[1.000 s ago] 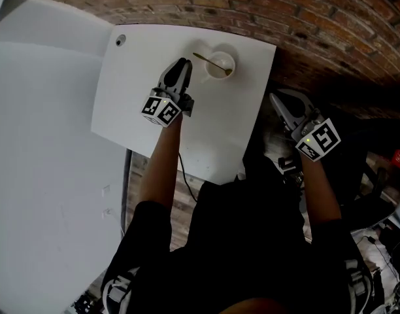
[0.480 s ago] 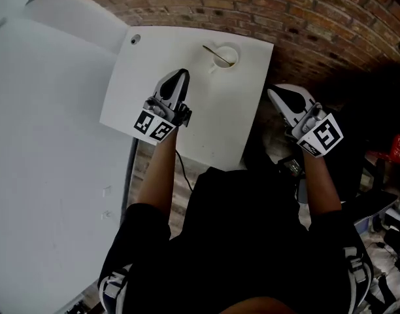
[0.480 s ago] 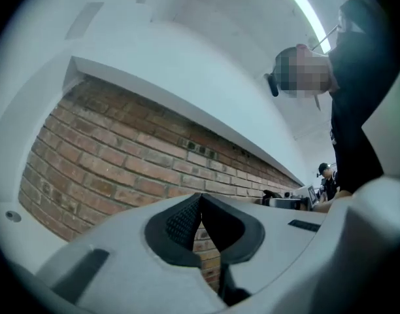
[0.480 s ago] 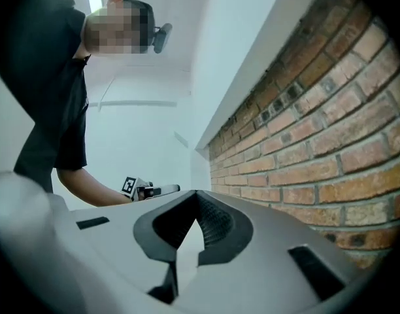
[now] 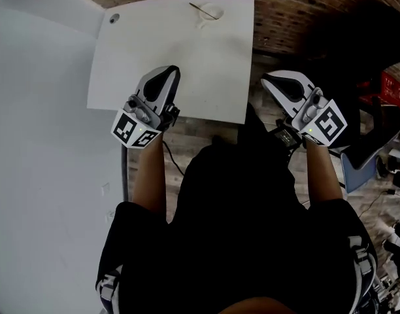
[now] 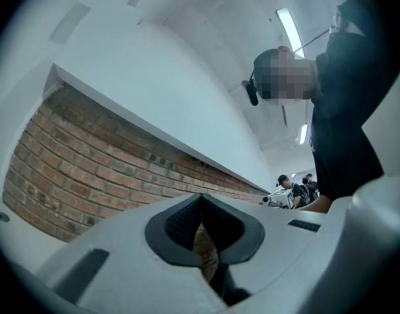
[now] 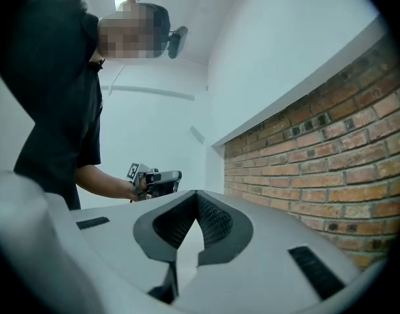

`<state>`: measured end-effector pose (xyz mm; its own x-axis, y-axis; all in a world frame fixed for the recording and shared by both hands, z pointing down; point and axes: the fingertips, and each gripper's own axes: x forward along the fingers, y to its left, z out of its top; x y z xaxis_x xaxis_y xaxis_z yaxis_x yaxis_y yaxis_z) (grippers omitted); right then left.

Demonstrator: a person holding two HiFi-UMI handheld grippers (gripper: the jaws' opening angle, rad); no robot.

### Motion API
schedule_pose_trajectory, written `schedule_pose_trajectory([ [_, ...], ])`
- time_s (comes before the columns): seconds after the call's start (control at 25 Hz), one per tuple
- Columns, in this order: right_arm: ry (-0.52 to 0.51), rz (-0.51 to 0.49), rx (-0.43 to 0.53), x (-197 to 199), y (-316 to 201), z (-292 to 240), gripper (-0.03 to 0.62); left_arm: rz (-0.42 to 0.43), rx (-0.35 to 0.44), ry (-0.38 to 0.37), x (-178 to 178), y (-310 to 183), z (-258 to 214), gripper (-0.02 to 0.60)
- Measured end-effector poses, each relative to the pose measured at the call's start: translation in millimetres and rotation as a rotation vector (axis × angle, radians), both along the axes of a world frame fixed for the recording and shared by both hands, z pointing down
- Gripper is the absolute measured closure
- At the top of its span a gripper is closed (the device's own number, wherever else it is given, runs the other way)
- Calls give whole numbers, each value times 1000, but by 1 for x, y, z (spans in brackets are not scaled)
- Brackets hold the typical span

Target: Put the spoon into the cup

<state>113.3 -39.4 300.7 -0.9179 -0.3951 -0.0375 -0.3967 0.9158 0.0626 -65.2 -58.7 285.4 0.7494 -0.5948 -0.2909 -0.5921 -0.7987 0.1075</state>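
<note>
1. Both tongs are closed and empty: on the left gripper (image 5: 165, 77) the dark pads meet at their tips with only brick showing through the slit below, and the right gripper (image 5: 278, 84) shows the same meeting of pads against a pale wall
2. Nearest the person, the left gripper hangs over the near edge of the white table (image 5: 141, 51), while the right gripper is off the table, just beside its right edge and above the floor
3. Neither gripper view shows the tabletop; both look up at the brick wall (image 5: 285, 5) and the ceiling
4. Farther off, at the far edge of the table close to the brick wall, stands the white cup (image 5: 214, 12)
5. A spoon (image 5: 201, 9) sits in it, its thin handle leaning out over the rim toward the left
6. Judged from this, the task looks done, with nothing left to place
7. Cup and spoon lie well apart from both tongs, ahead of them and between their two lines, touched by neither
</note>
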Motion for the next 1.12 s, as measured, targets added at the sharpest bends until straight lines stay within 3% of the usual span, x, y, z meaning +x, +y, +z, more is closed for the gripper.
schedule_pose_trajectory([
  [0.28, 37, 44, -108, -23, 102, 33, 588, 126, -62, -13, 5, 98, 32, 565],
  [0.52, 58, 3, -155, -18, 147, 47, 588, 102, -149, -42, 18, 140, 60, 565],
  [0.92, 10, -93, -202, 14, 255, 62, 588, 141, -299, -81, 92, 270, 101, 565],
  [1.12, -4, -124, -209, 33, 313, 69, 588, 144, -305, -96, 116, 328, 101, 565],
])
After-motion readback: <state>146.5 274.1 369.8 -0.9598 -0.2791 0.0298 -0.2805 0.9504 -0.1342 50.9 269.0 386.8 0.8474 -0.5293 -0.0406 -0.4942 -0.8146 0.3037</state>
